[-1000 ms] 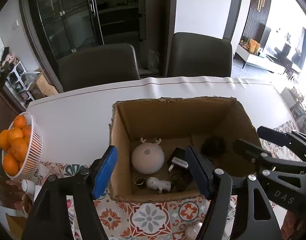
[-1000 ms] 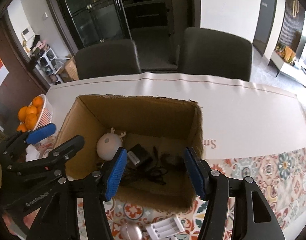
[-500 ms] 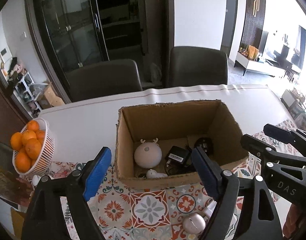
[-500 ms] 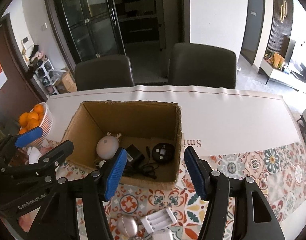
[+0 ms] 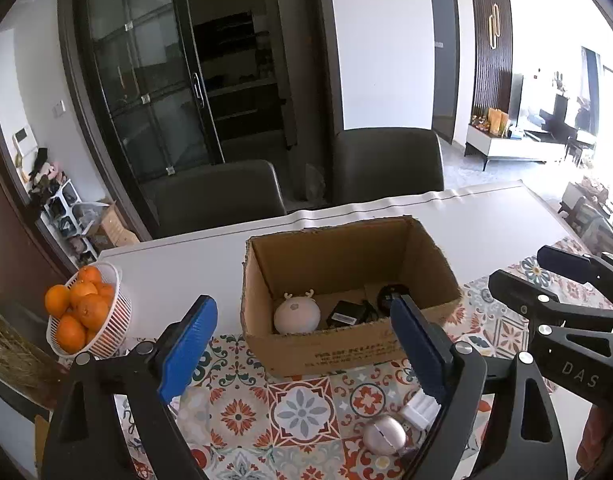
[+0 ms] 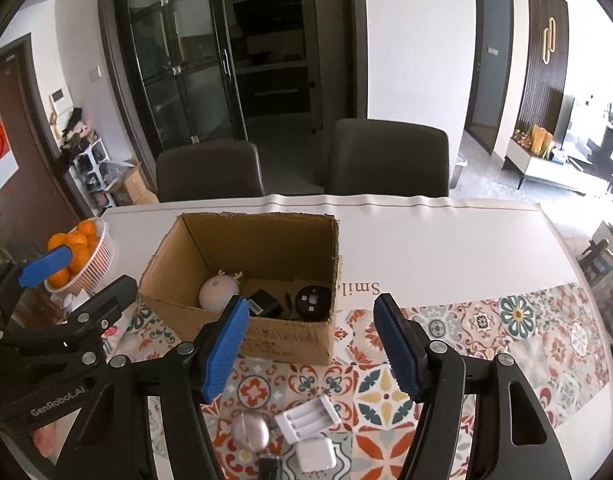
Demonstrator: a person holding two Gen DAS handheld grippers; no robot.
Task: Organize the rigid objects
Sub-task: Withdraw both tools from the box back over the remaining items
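Box: cardboard box (image 6: pixel 242 280) sat open on the tiled mat (image 6: pixel 482 332), holding a white antlered lamp (image 6: pixel 218 294), black adapter (image 6: pixel 264 304) and round black disc (image 6: pixel 313 300).
Loose items: metal ball (image 6: pixel 250 430), white battery holder (image 6: pixel 308 418) and white cube plug (image 6: pixel 315 454) lay at the box's 6 o'clock.
Left gripper (image 5: pixel 302 350): jaws wide (just been opening), nothing between them.
Right gripper (image 6: pixel 312 346): jaws apart, opening too, empty.
Oranges: basket (image 5: pixel 106 320) at the box's 9 o'clock.
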